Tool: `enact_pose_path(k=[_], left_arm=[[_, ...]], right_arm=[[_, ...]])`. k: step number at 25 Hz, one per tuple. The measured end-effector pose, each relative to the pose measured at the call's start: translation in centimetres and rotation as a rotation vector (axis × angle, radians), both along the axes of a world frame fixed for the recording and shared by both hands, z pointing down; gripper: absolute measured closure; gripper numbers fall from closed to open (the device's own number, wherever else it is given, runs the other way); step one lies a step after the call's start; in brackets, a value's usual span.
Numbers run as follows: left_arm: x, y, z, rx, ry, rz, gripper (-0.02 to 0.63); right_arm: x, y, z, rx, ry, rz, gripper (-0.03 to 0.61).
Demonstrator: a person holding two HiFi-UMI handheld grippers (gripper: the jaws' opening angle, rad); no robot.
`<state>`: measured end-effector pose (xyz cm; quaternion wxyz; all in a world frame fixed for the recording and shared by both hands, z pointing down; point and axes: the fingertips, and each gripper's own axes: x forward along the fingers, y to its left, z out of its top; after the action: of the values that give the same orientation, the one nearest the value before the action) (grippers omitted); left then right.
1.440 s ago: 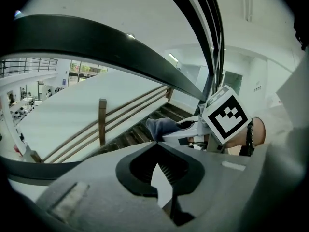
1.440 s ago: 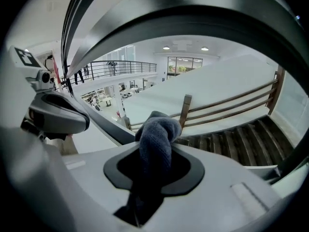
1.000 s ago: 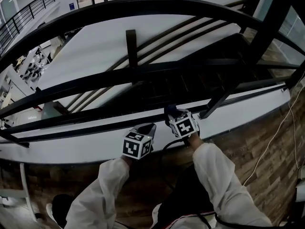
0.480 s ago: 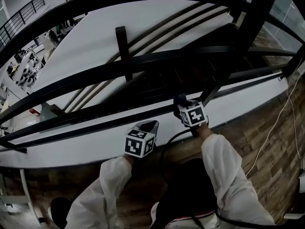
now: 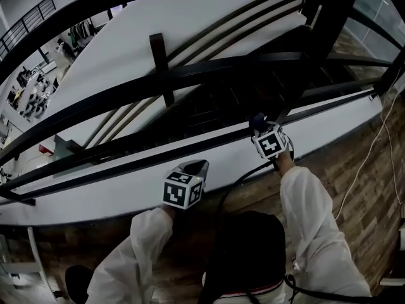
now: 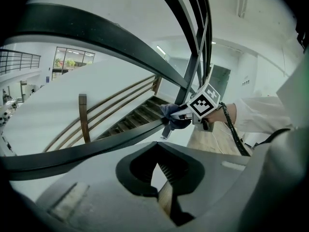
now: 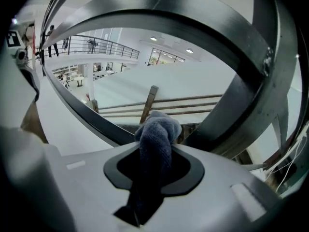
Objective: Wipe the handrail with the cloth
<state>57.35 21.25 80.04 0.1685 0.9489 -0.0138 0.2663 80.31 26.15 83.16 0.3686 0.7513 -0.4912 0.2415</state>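
A black handrail (image 5: 136,145) runs across the head view among several parallel rails. A dark blue cloth (image 5: 257,123) is pressed against it, with my right gripper (image 5: 262,132) shut on it. In the right gripper view the cloth (image 7: 157,132) bulges out of the jaws in front of the rail (image 7: 82,111). The left gripper view shows the cloth (image 6: 173,116) and the right gripper (image 6: 181,117) against the rail (image 6: 87,151). My left gripper (image 5: 193,168) hangs a little below the rail, well to the left, shut and holding nothing; its jaws (image 6: 157,170) carry nothing.
A thick slanted black post (image 5: 329,33) stands just right of the cloth. A staircase (image 5: 234,100) drops away beyond the rails. A white ledge (image 5: 114,192) borders the wooden floor (image 5: 361,195), where a white cable (image 5: 380,145) lies at the right.
My right gripper has slid to the right along the rail with the cloth in it. The left gripper has hardly moved.
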Motion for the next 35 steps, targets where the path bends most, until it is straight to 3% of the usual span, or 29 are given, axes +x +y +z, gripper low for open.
enact_pose_path(k=[7,12,16,20,25,31,35], left_arm=[[-1.5,0.4,1.9,0.008,-0.038,0.015,0.612],[-2.4,-0.3,1.9,-0.004,-0.028,-0.006,0.612],[-3.8,-1.0,1.6,-0.018,-0.008,-0.023,0.612],[-6.5,-2.9,2.1,0.005,-0.004,-0.04,0.612],[-11.2,-6.6,1.1,-0.004,0.045,-0.096,0.612],[-18.7,-11.3,0.1,-0.008,0.052,-0.119,0.612],[-24.2,-14.4,-2.0,-0.03,0.051,-0.131,0.612]], right_arm=[[1.1,0.7,0.6,-0.095,0.162,0.003,0.486],[2.5,1.8,2.0,-0.29,0.414,-0.005,0.489],[3.2,2.4,2.1,-0.364,0.505,0.031,0.489],[2.3,1.8,1.7,-0.315,0.427,0.107,0.488],[-3.9,-1.8,0.5,-0.202,0.317,0.085,0.489],[-15.4,-6.4,-0.2,-0.093,0.136,0.076,0.488],[-24.1,-10.2,-3.8,-0.038,0.044,0.048,0.489]])
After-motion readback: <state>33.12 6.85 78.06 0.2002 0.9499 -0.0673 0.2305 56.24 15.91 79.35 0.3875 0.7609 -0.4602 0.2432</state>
